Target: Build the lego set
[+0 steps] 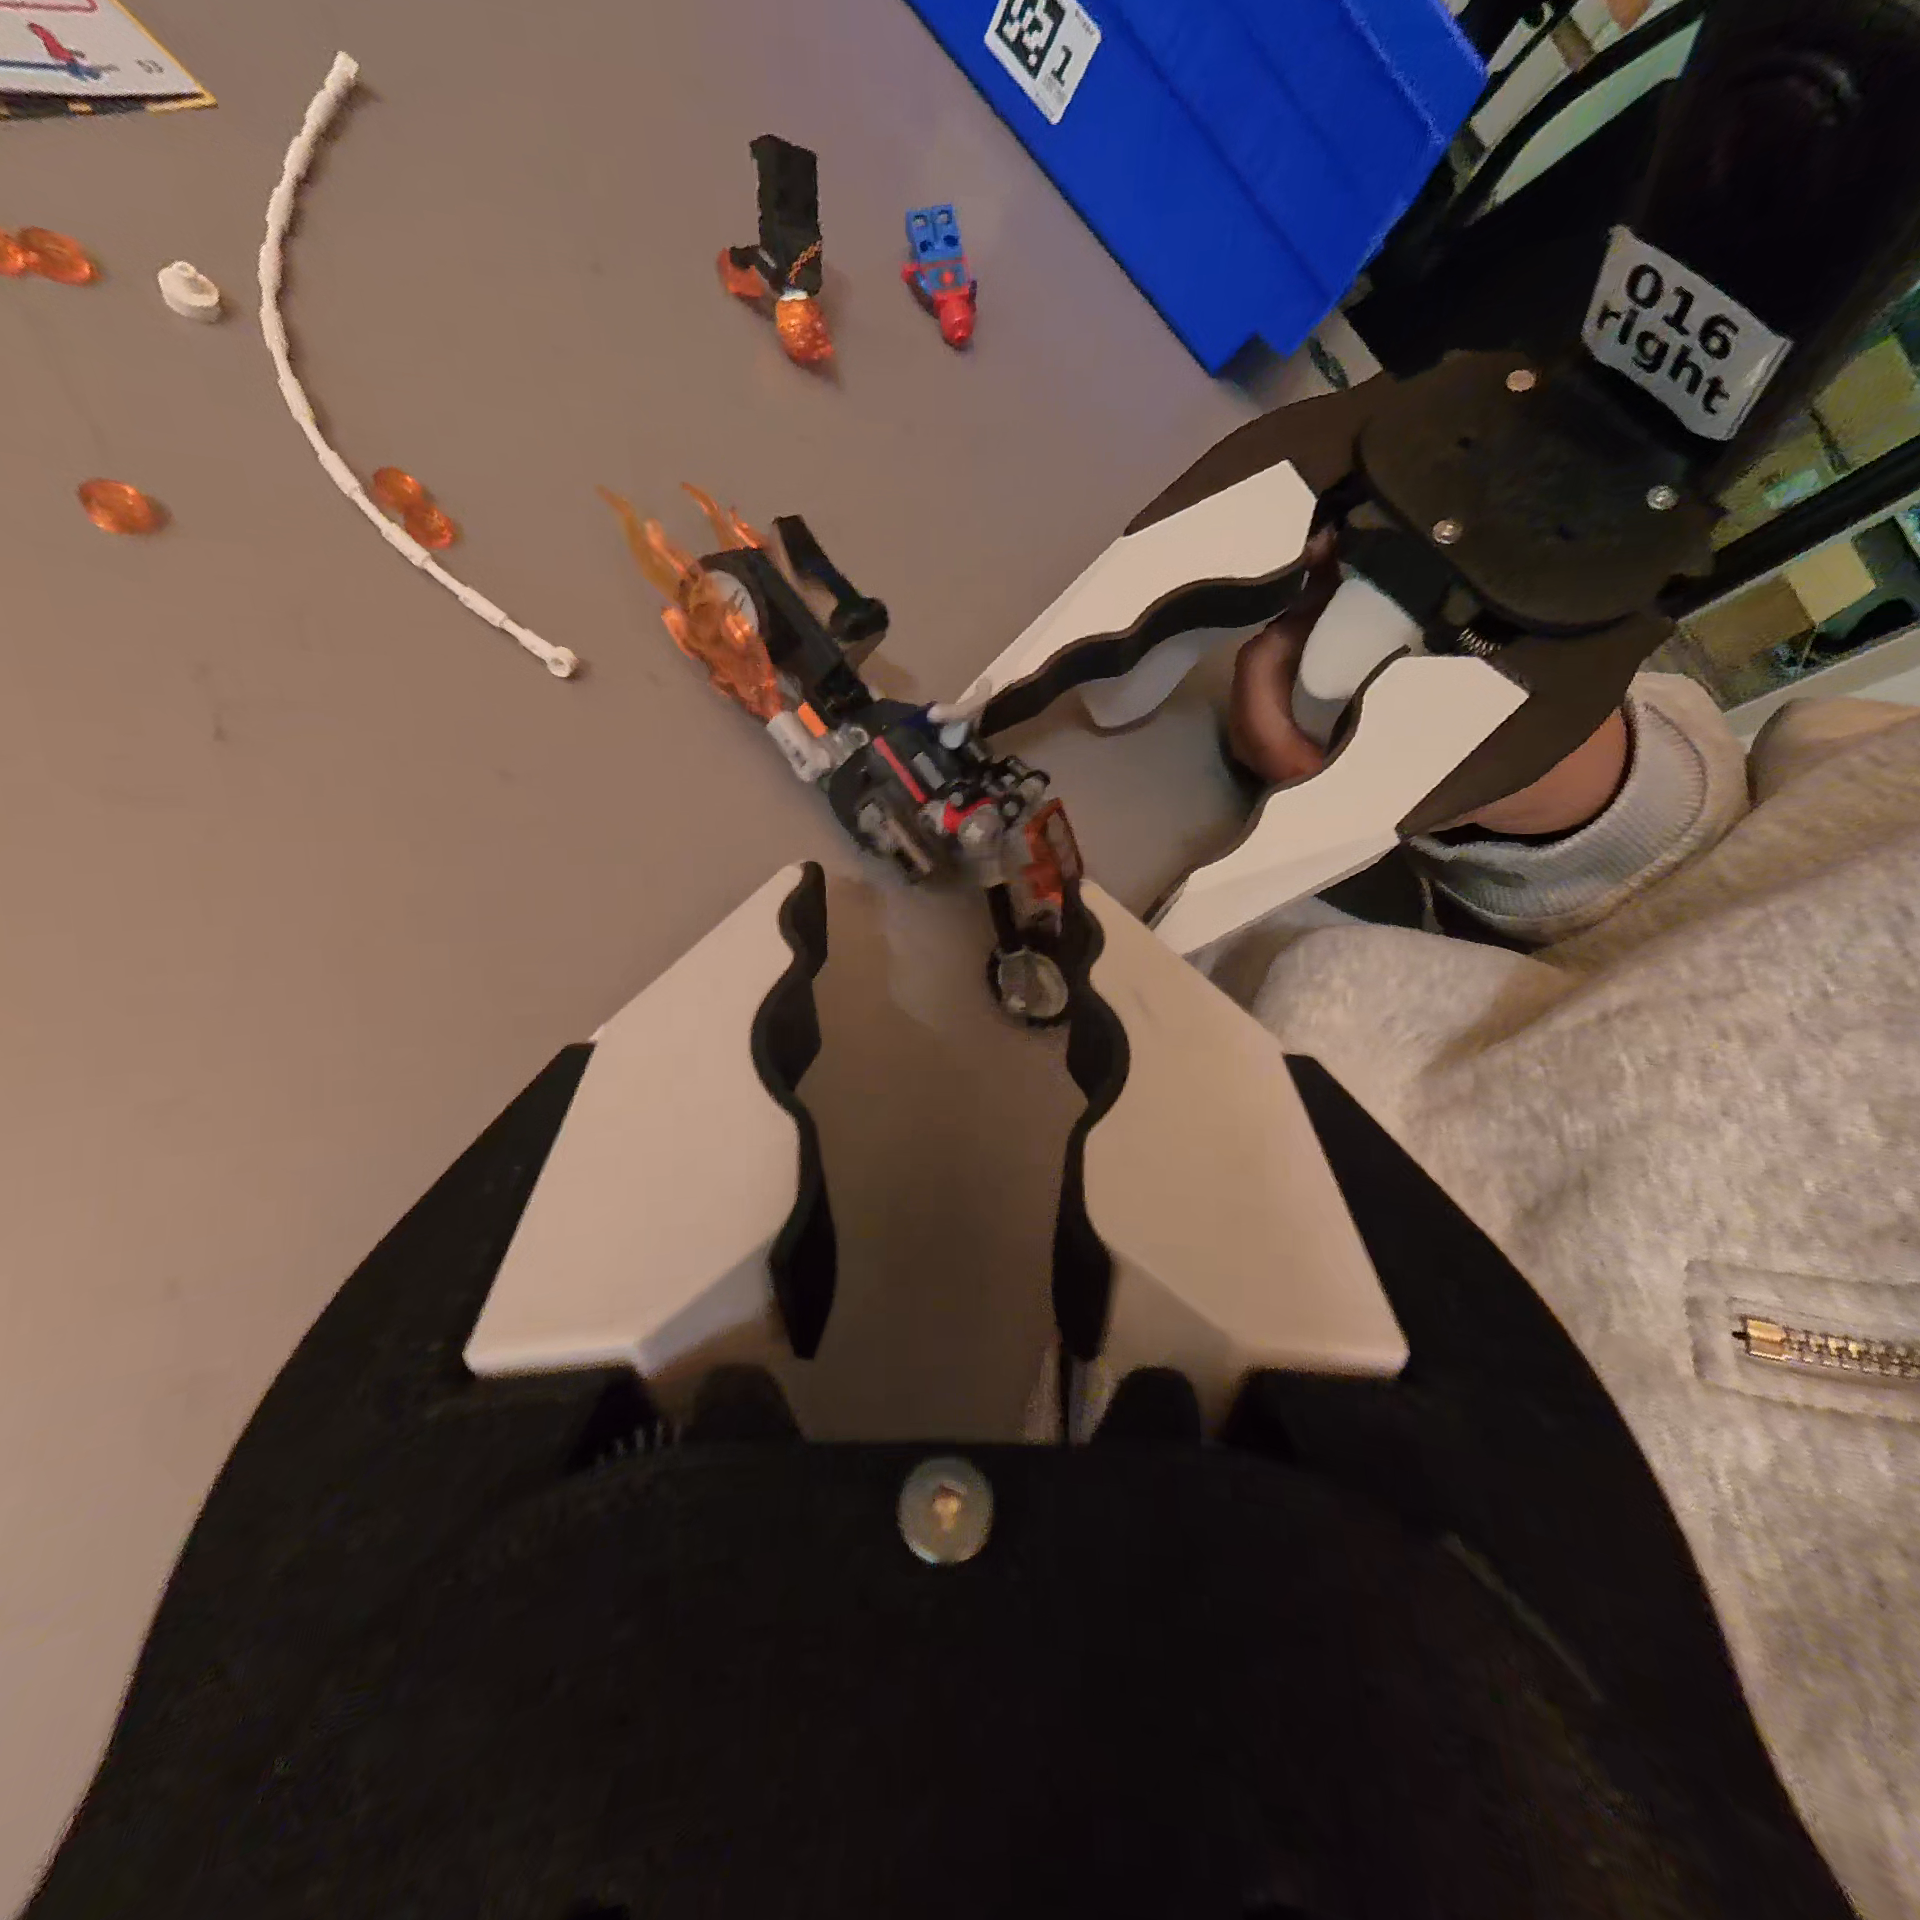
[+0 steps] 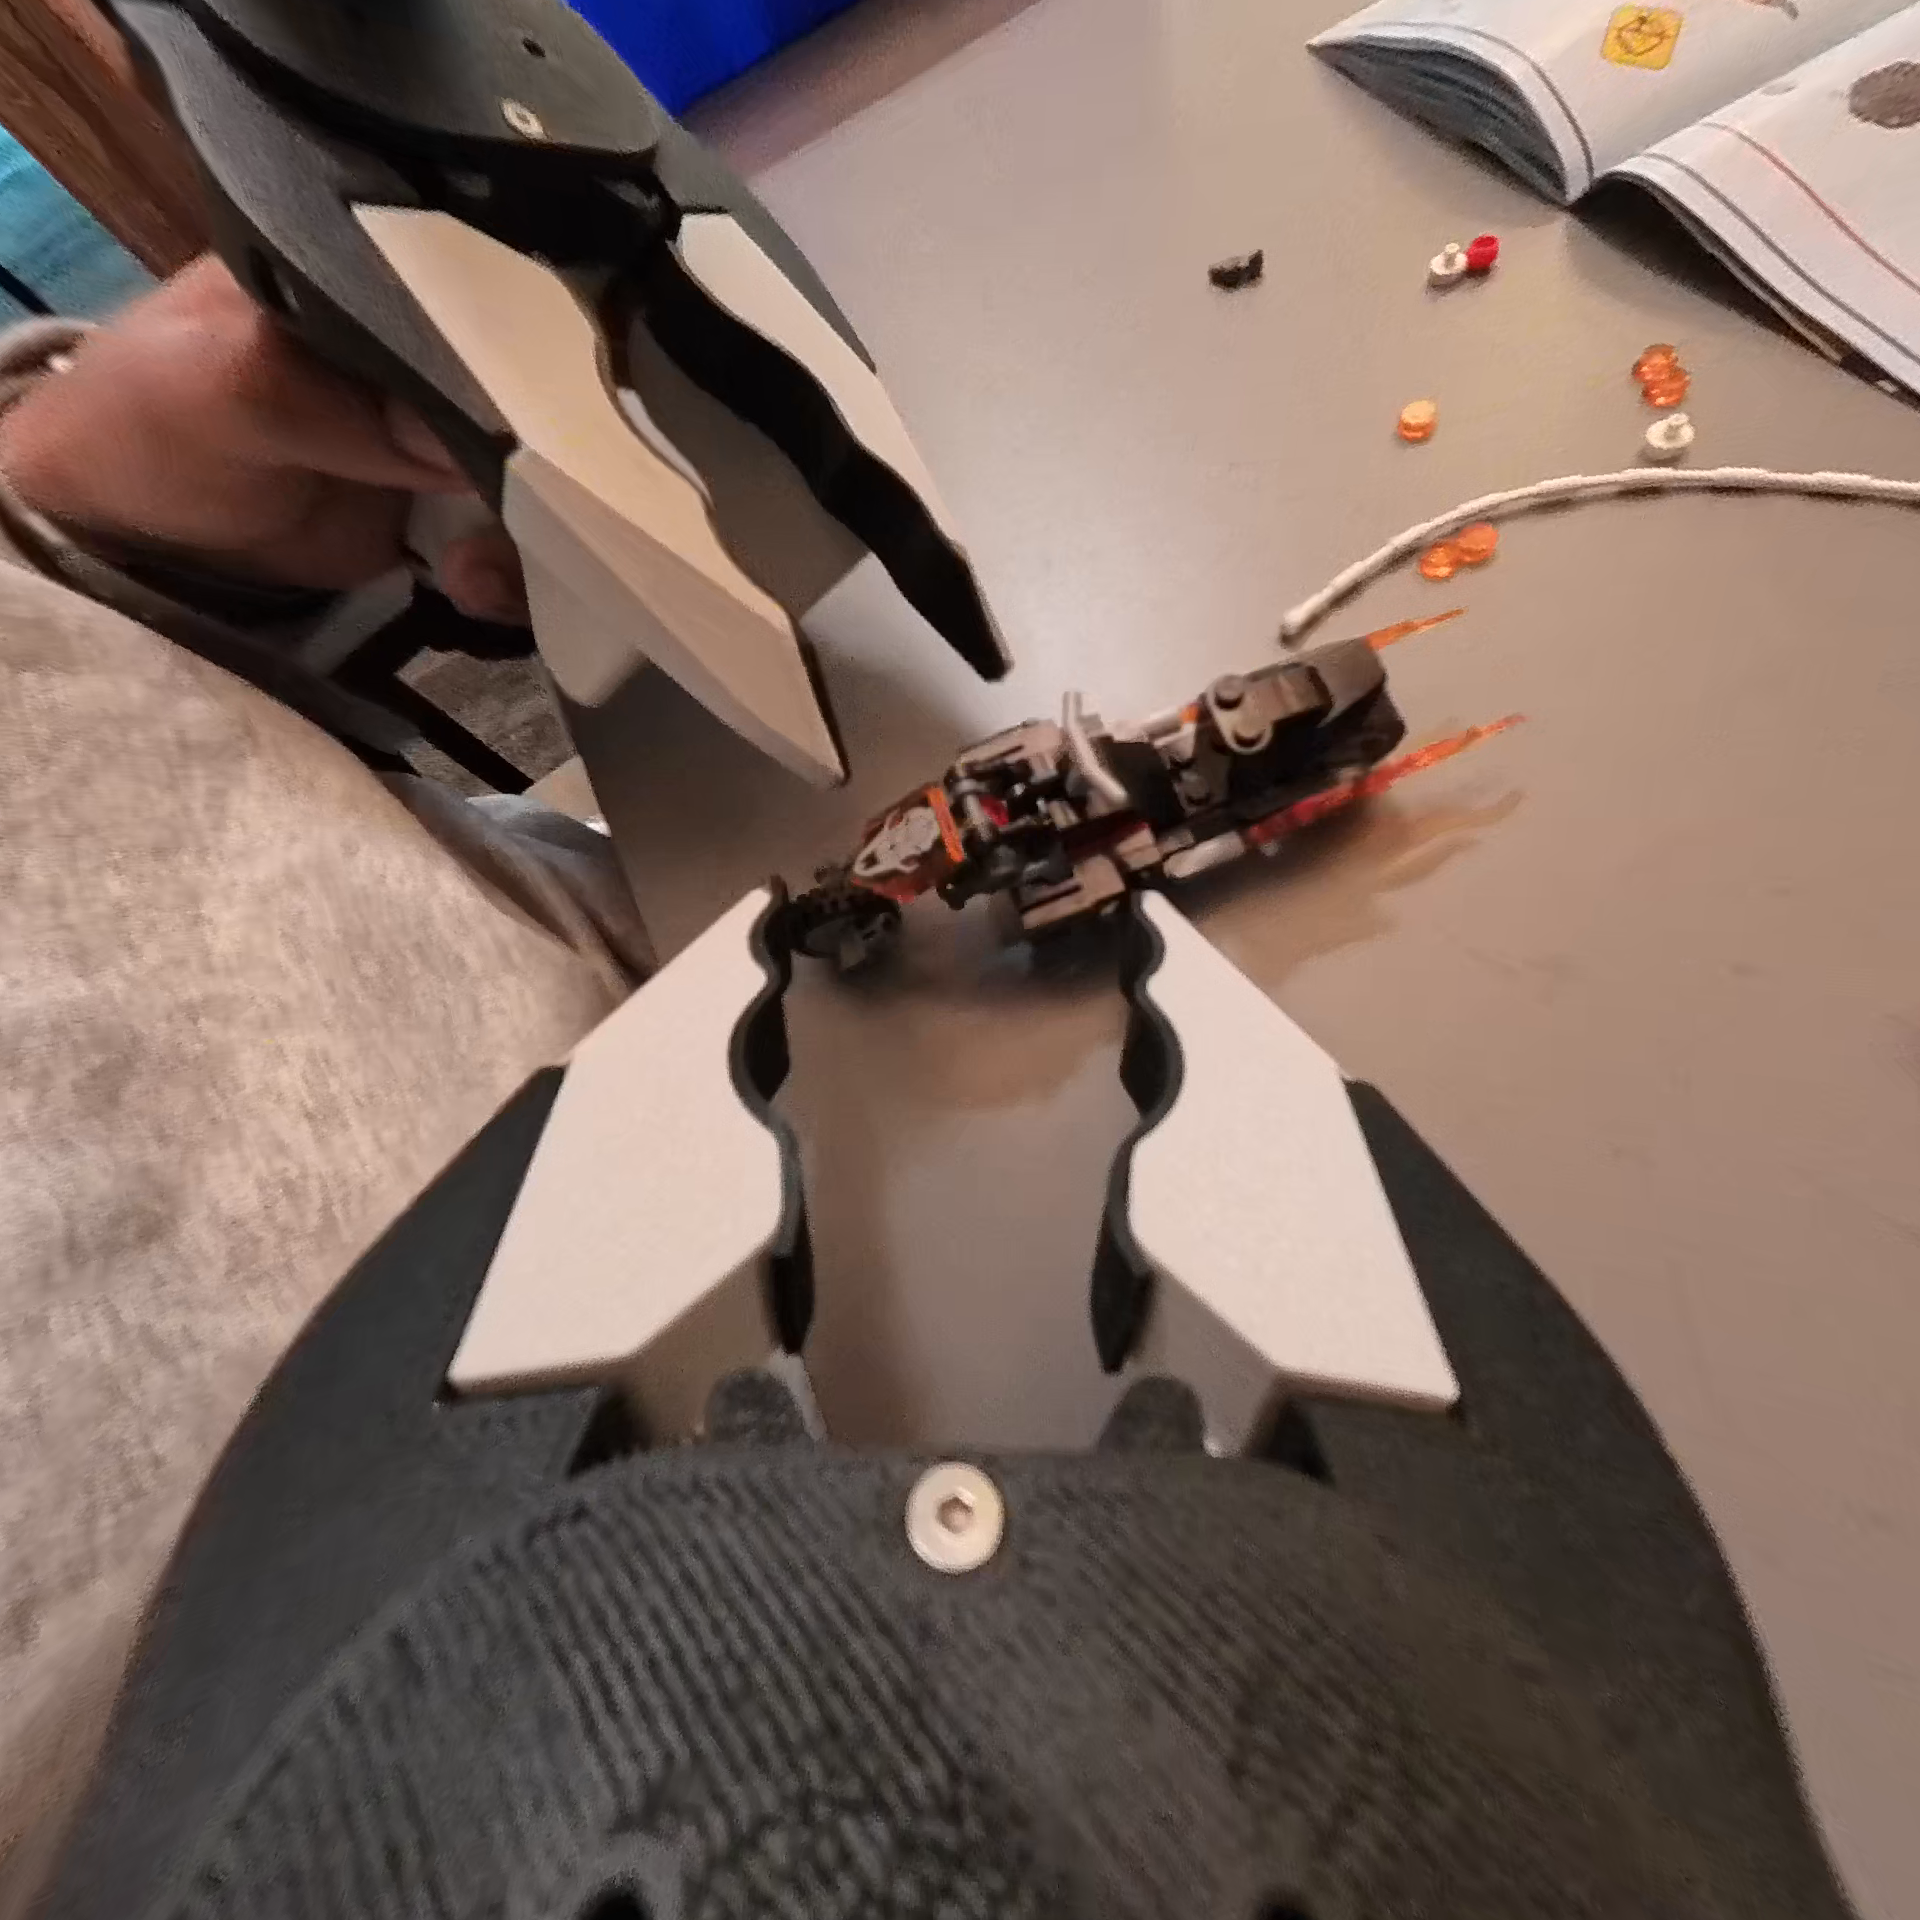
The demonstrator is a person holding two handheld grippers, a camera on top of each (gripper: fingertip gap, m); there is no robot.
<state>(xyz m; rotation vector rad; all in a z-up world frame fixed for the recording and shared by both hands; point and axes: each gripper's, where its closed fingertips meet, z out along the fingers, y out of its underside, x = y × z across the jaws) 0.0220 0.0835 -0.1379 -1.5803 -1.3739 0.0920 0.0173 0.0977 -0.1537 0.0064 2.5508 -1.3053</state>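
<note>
A black, grey and red lego motorcycle (image 1: 904,769) with orange flame parts lies on the grey table (image 1: 312,935); it also shows in the right wrist view (image 2: 1091,810). My left gripper (image 1: 951,894) is open and empty, and its right finger sits beside the front wheel (image 1: 1029,982). My right gripper (image 2: 956,904) is open and empty, with its tips at the bike's front wheel (image 2: 842,925) and underside. In the left wrist view the right gripper (image 1: 1065,810) reaches in from the right, one tip at the bike's top. The left gripper (image 2: 909,717) hovers above the bike's front.
A white chain (image 1: 301,395), orange round studs (image 1: 123,507), a small white piece (image 1: 189,291) and two minifigures (image 1: 790,260) (image 1: 940,275) lie farther out. A blue bin (image 1: 1195,156) stands at the back. An open booklet (image 2: 1714,135) lies beside small loose parts (image 2: 1460,258). A person's grey sleeve (image 1: 1558,1143) is near. My left and right fingertips are right by each other. The small white piece (image 1: 189,291) is about 15 cm from both grippers' fingertips. It turns up in the right wrist view (image 2: 1661,436) as well.
</note>
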